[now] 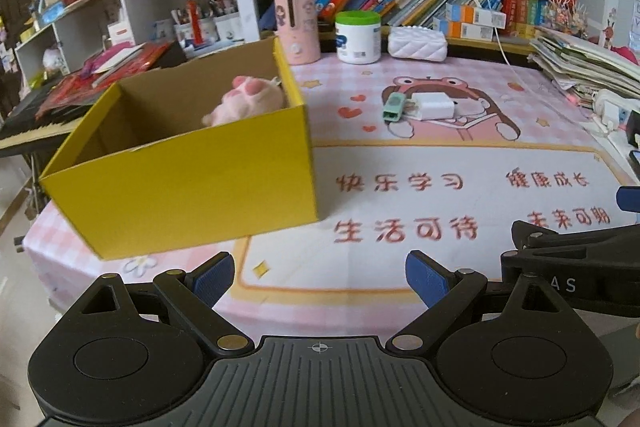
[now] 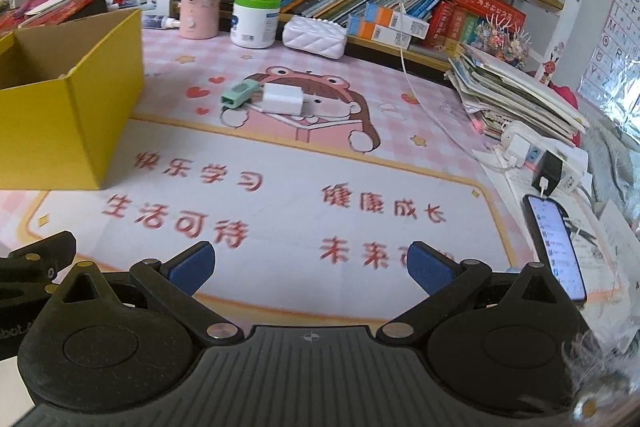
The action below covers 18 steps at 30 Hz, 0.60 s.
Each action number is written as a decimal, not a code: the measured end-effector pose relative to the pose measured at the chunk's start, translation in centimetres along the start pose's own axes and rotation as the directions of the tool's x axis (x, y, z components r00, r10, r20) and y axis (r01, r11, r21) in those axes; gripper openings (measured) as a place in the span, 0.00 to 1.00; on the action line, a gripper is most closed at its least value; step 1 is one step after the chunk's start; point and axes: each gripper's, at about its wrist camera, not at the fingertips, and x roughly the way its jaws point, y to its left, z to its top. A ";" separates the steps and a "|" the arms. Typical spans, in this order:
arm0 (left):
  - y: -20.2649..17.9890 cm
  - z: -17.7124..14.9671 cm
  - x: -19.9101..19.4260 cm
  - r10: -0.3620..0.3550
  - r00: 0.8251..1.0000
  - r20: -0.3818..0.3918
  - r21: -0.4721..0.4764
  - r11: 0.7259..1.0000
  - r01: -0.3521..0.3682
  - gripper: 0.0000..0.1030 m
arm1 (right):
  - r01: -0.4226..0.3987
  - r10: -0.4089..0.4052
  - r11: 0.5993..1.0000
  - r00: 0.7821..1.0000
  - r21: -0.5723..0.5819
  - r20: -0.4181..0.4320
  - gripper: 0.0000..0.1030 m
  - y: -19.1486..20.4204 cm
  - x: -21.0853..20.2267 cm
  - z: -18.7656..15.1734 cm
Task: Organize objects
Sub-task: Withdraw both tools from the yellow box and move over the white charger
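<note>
Charger (image 2: pixel 285 99) and green gadget (image 2: pixel 238 93) lie touching, side by side, on the cartoon girl printed in the middle of the pink mat (image 2: pixel 280 211) that covers the counter, well ahead of both tongs. The yellow box (image 1: pixel 192 163) stands open at the left of the mat, a pink plush (image 1: pixel 248 99) already inside against its far wall.

Both tongs hover low over the near edge of the mat, side by side and empty. The left tongs (image 1: pixel 320 277) have their blue pads spread wide apart, nothing between them; the right tongs (image 2: pixel 310 267) stand just as wide, also bare.

From the right tongs the two small items sit straight ahead and a shade to the left; from the left tongs they sit ahead and off to the right, with the box close on the left. The right hand looks the nearer and better lined up for the reach. The gadget's long axis runs on a diagonal, its near end pointing toward the box, so pads closing across its narrow width would need a turn of the wrist. The charger is a squat block, lying just right of it.

Against the back of the counter stand a pink canister (image 1: pixel 297 23), a green-lidded tub (image 1: pixel 358 37) and a white quilted pouch (image 1: pixel 417 43), below a shelf of books. A phone (image 2: pixel 556 247) lies at the right edge.
</note>
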 end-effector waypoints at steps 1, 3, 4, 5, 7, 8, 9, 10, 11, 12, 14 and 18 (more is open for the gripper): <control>-0.2 0.4 0.4 -0.001 1.000 -0.001 -0.002 1.000 0.001 0.92 | 0.001 -0.001 1.000 1.000 -0.001 0.000 1.00 -0.3 0.4 0.3; -0.8 1.0 1.0 -0.004 1.000 -0.001 -0.005 1.000 0.004 0.92 | 0.001 -0.001 1.000 1.000 -0.001 0.001 1.00 -1.0 1.1 0.9; -1.1 1.3 1.3 -0.005 1.000 0.000 -0.007 1.000 0.005 0.92 | -0.001 0.001 1.000 1.000 -0.002 0.002 1.00 -1.3 1.5 1.2; -1.4 1.7 1.7 -0.003 1.000 0.000 -0.009 1.000 0.003 0.92 | -0.003 0.003 1.000 1.000 -0.003 0.003 1.00 -1.6 1.9 1.6; -1.9 2.3 2.2 -0.001 1.000 0.002 -0.015 1.000 0.001 0.92 | -0.008 0.008 1.000 1.000 -0.005 0.006 1.00 -2.2 2.6 2.2; -2.2 2.7 2.6 0.000 1.000 0.003 -0.020 1.000 0.000 0.92 | -0.010 0.010 1.000 1.000 -0.006 0.008 1.00 -2.4 3.0 2.5; -2.4 2.9 2.8 0.001 1.000 0.003 -0.025 1.000 -0.001 0.92 | -0.013 0.014 1.000 1.000 -0.007 0.010 1.00 -2.7 3.4 2.9; -2.6 3.2 3.1 0.004 1.000 0.003 -0.029 1.000 -0.004 0.92 | -0.017 0.017 1.000 1.000 -0.007 0.012 1.00 -3.0 3.7 3.2; -2.9 3.5 3.4 0.007 1.000 0.003 -0.033 0.999 -0.007 0.92 | -0.020 0.021 1.000 1.000 -0.009 0.013 1.00 -3.3 4.1 3.5; -3.2 3.8 3.6 0.010 1.000 0.002 -0.035 0.999 -0.010 0.92 | -0.023 0.024 1.000 1.000 -0.010 0.015 1.00 -3.6 4.4 3.8; -3.8 4.4 4.1 0.017 1.000 0.003 -0.040 0.999 -0.017 0.92 | -0.031 0.031 0.999 0.999 -0.012 0.019 1.00 -4.3 5.1 4.4; -4.9 5.4 4.9 0.033 0.999 0.007 -0.048 0.998 -0.033 0.92 | -0.052 0.052 0.999 0.998 -0.014 0.024 1.00 -5.4 6.4 5.4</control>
